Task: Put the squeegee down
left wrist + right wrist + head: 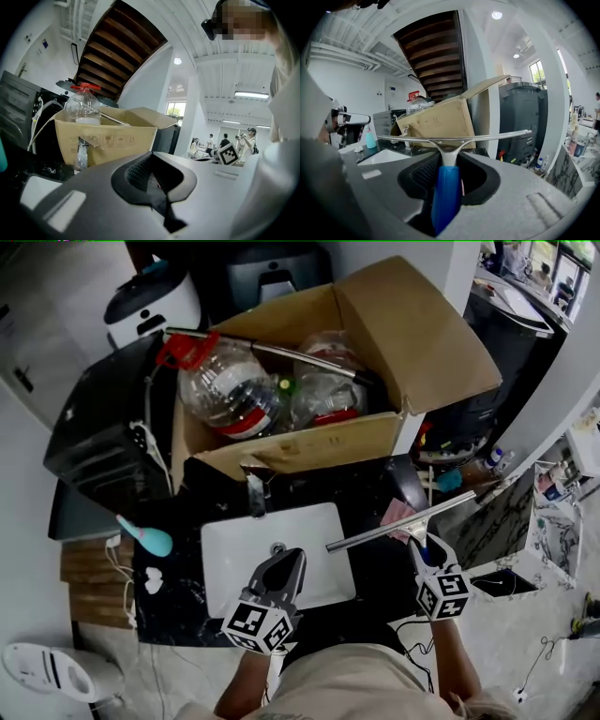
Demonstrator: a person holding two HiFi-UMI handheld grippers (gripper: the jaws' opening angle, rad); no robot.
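The squeegee (412, 521) has a blue handle (446, 197) and a long metal blade (454, 138). My right gripper (424, 545) is shut on the blue handle and holds the squeegee in the air over the black counter, just right of the white sink (234, 549). The blade runs level, slanting from the sink's right rim out toward the right. My left gripper (284, 563) hovers over the sink's front part, its jaws together with nothing between them. In the left gripper view, the left gripper (152, 157) points toward the cardboard box (105, 136).
Behind the sink, an open cardboard box (309, 442) holds large plastic bottles (230, 390). In front of the box rises the faucet (255, 491). On the counter at the left lies a teal bottle (148, 538), beside a black appliance (103, 442). At the right there is a marble-patterned panel (497, 521).
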